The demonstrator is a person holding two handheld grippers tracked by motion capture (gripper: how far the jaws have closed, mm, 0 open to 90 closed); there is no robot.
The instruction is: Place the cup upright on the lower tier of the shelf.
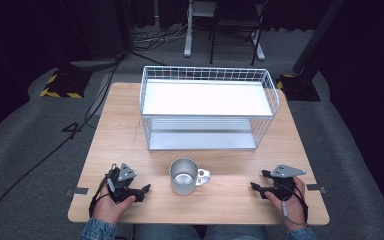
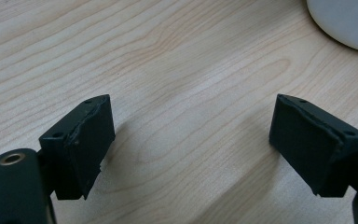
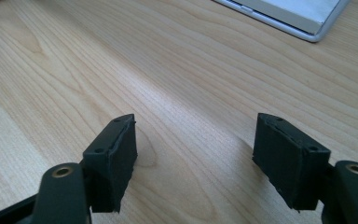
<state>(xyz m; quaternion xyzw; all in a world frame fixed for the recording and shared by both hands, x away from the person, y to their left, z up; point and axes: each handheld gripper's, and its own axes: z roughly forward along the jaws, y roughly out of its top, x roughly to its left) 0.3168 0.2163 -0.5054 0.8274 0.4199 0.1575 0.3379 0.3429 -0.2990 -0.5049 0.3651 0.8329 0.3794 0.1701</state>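
The table (image 1: 130, 120) is a square top of pale wood with fine grain lines, standing on grey carpet, and the gripper views show that grain close up as long wavy streaks. At its far half stands a white wire rack (image 1: 207, 107), a two-tier box of thin grid mesh with rounded corners and flat, smooth white shelves; both shelves are bare. One rounded corner of its lower shelf (image 3: 291, 16) appears at the top of the right gripper view as a flat white slab with a thin rim. Near the front edge, midway between the two hands and well apart from each, stands a metal mug (image 1: 184, 176), a dull silver cylinder, upright, its loop handle turned toward the right gripper, with nothing to see inside it. The left gripper view catches its curved pale wall (image 2: 345, 21) at the top right corner. The left gripper (image 1: 142, 190) rests low on the wood, its matte black, blocky jaws standing apart with bare table between them, released. The right gripper (image 1: 257, 182) lies likewise, jaws parted over bare wood, grasping nothing.
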